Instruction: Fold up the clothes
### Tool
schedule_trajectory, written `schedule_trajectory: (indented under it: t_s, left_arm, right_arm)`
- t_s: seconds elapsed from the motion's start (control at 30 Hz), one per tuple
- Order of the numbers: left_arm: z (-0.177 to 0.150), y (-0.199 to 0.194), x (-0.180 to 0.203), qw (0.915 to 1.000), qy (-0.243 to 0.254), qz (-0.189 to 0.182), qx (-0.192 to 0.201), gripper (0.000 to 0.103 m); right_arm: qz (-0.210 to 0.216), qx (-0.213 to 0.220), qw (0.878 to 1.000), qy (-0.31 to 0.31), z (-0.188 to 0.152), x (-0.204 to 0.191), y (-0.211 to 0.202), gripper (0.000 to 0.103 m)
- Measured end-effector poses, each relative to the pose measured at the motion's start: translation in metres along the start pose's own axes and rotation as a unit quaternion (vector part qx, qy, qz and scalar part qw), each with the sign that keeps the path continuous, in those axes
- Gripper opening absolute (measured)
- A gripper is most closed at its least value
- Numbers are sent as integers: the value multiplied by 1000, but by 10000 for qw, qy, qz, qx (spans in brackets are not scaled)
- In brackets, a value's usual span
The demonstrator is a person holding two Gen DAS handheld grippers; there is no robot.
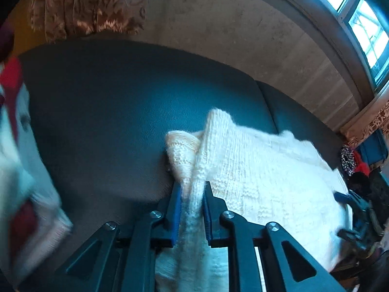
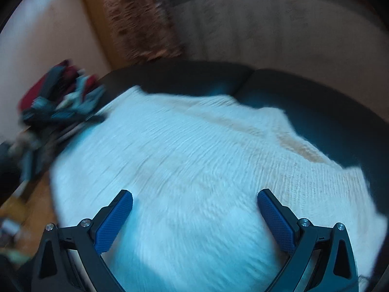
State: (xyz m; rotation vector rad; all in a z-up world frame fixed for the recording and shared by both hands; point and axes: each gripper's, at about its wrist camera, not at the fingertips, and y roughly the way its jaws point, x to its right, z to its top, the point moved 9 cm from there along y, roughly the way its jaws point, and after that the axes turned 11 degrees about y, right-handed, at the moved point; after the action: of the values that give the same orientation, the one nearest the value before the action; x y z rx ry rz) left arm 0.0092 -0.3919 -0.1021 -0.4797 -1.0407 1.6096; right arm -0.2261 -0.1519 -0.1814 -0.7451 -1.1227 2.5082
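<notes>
Left gripper [image 1: 193,194] is clamped tight on a bunched edge of the cream chunky-knit sweater [image 1: 255,170], which lies spread on the dark teal leather sofa seat [image 1: 109,109]. Right gripper [image 2: 194,209] hangs over the knit with jaws wide apart, holding nothing. I'd pinch the matching edge with the right before lifting, carry both level; loose knit will likely stretch and sag.

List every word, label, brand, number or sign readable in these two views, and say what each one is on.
None: no readable text in either view.
White knit sweater: plain knit, no tag or print showing.
Left hand-held gripper, shut on the sweater: no markings visible.
Right hand-held gripper, open: blue pads bear only a grid texture.
Pile of clothes: too blurred to tell whether it has any print.
</notes>
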Motion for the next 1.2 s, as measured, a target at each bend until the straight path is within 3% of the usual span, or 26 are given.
schedule_trajectory:
  t_s: [0.17,0.37,0.5,0.63,0.8,0.93,1.2]
  left_arm:
    - [16,-24,8,9997,232,44,55,15]
    - [33,-49,26,9990,437,-42,88,14]
    - [39,-62,47,9983,213,-518,181,14]
    - [45,-75,69,9940,-65,-1050,286,14]
    - [53,-94,98,9827,-434,-1747,434,14]
    - [58,-113,140,9634,-808,-2454,712,13]
    - [71,-103,245,9450,-933,-3067,653,9]
  right_arm:
    - [144,-569,9970,-511,-29,6,-42,103]
    - [51,-1116,9893,-934,-64,21,-52,103]
    - [-47,-1308,9861,-1020,-79,38,-50,103]
    - [-60,-1237,9870,-1021,-90,53,-49,103]
    - [-38,-973,9910,-917,-96,60,-43,103]
    - [-77,-803,9936,-790,-97,62,-39,103]
    - [-69,-346,9981,-511,-110,62,-40,103]
